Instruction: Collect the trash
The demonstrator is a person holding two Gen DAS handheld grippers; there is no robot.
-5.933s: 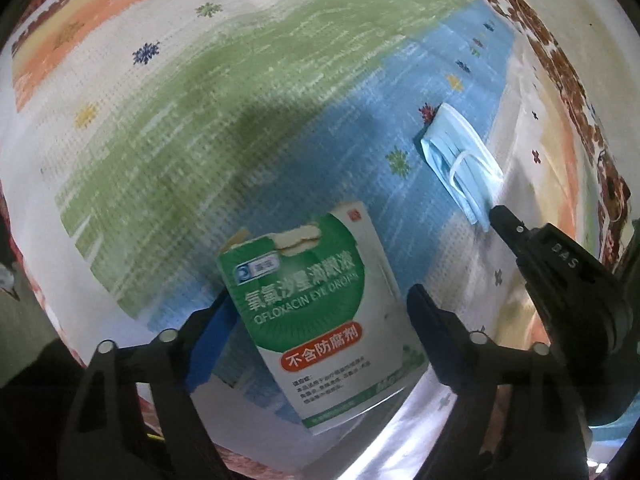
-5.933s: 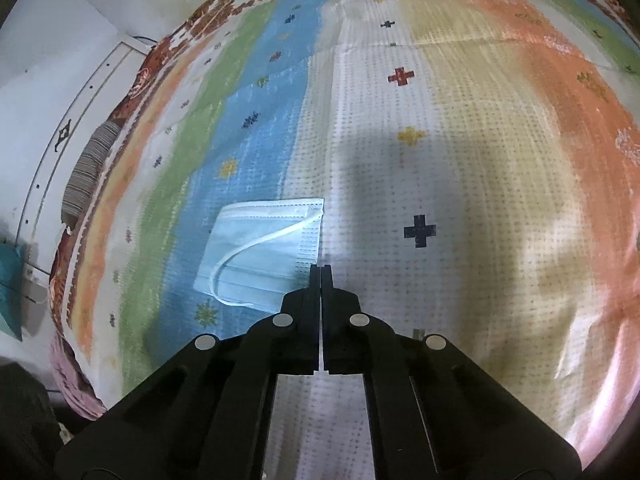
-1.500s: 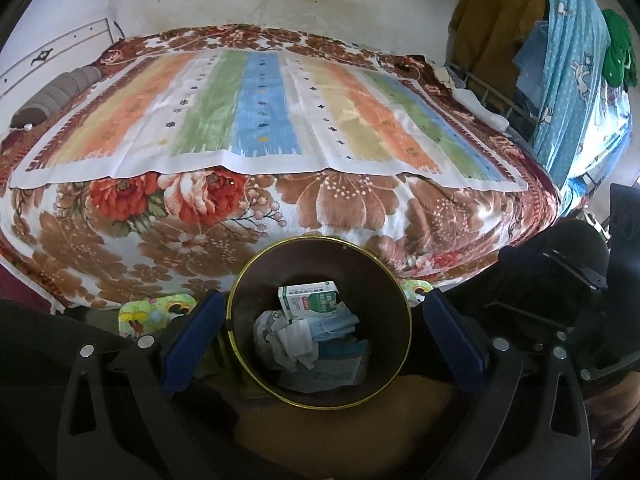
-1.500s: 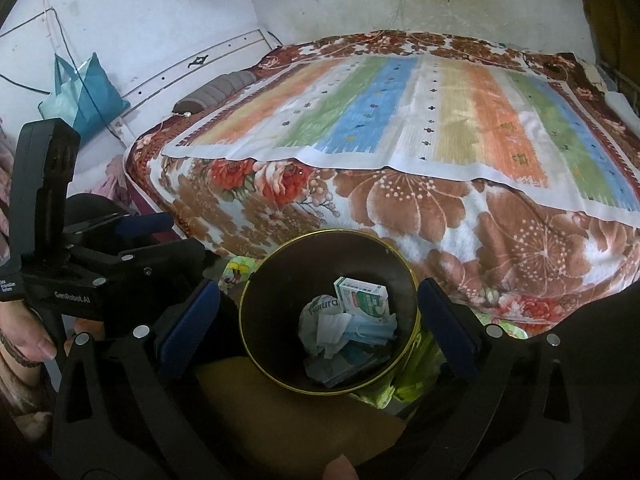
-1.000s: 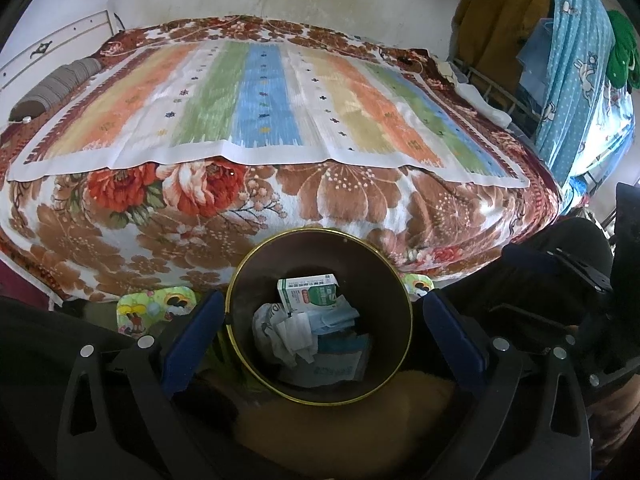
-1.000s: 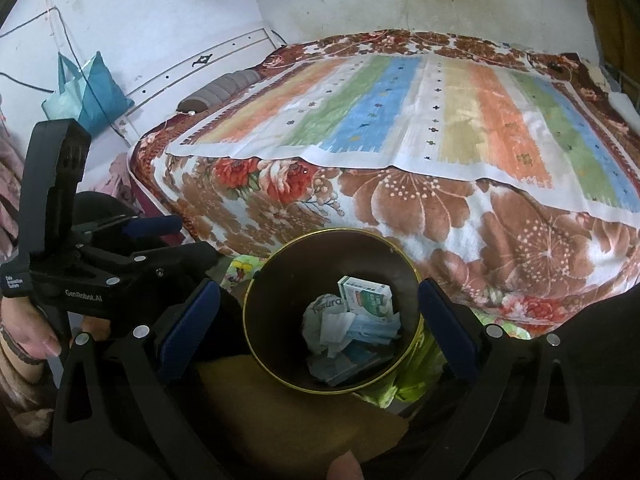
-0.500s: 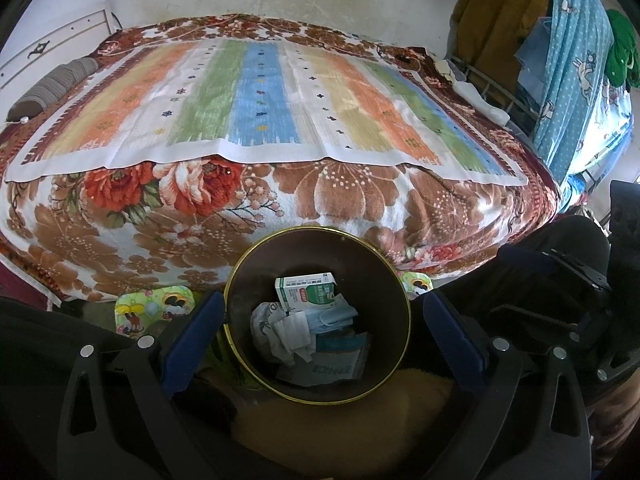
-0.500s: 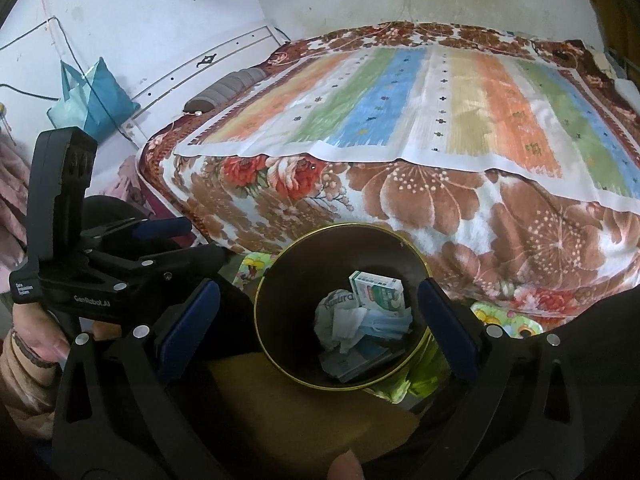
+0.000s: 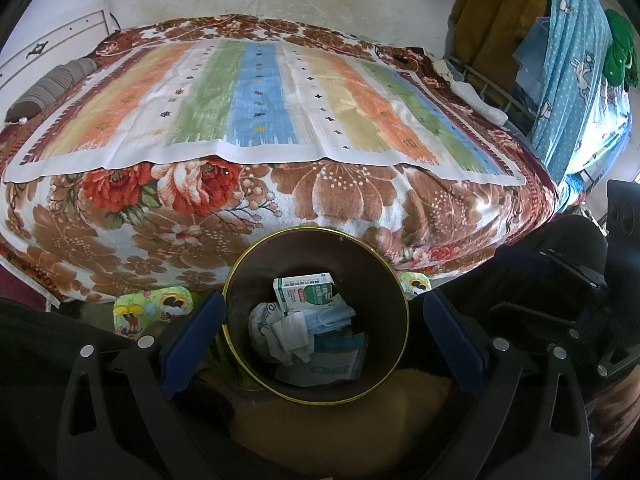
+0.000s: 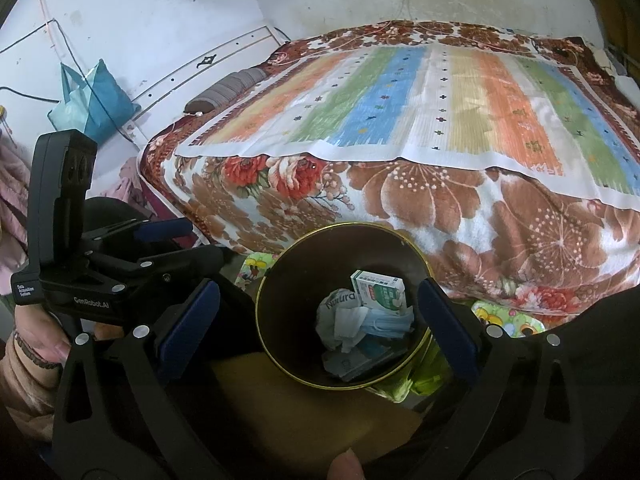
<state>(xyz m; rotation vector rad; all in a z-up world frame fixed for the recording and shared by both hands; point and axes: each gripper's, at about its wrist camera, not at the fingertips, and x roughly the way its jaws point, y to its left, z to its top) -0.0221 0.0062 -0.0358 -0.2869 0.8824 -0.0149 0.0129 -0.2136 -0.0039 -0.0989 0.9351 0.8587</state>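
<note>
A round dark bin with a gold rim (image 9: pixel 240 344) (image 10: pixel 264 332) stands on the floor at the foot of the bed. Inside lie a green-and-white medicine box (image 9: pixel 305 293) (image 10: pixel 380 289), a pale blue face mask (image 9: pixel 334 317) (image 10: pixel 386 325), crumpled white paper (image 9: pixel 280 330) (image 10: pixel 340 320) and a flat packet (image 9: pixel 334 366). My left gripper (image 9: pixel 318 326) hovers over the bin, open and empty. My right gripper (image 10: pixel 318 320) is also open above it with nothing held. The left gripper's body (image 10: pixel 80 276) shows at the left of the right wrist view.
The bed carries a floral blanket (image 9: pixel 360 204) and a striped cloth (image 9: pixel 260 108) (image 10: pixel 420 104). Cartoon-printed slippers (image 9: pixel 148 310) (image 10: pixel 508 322) lie beside the bin. Clothes hang on a rack (image 9: pixel 560 60) at the right. A teal bag (image 10: pixel 94 100) hangs on the left wall.
Since 5.9 s ago, the box and mask have gone from the bed into the bin, and both grippers now stand open. Over the last second the views shifted only slightly.
</note>
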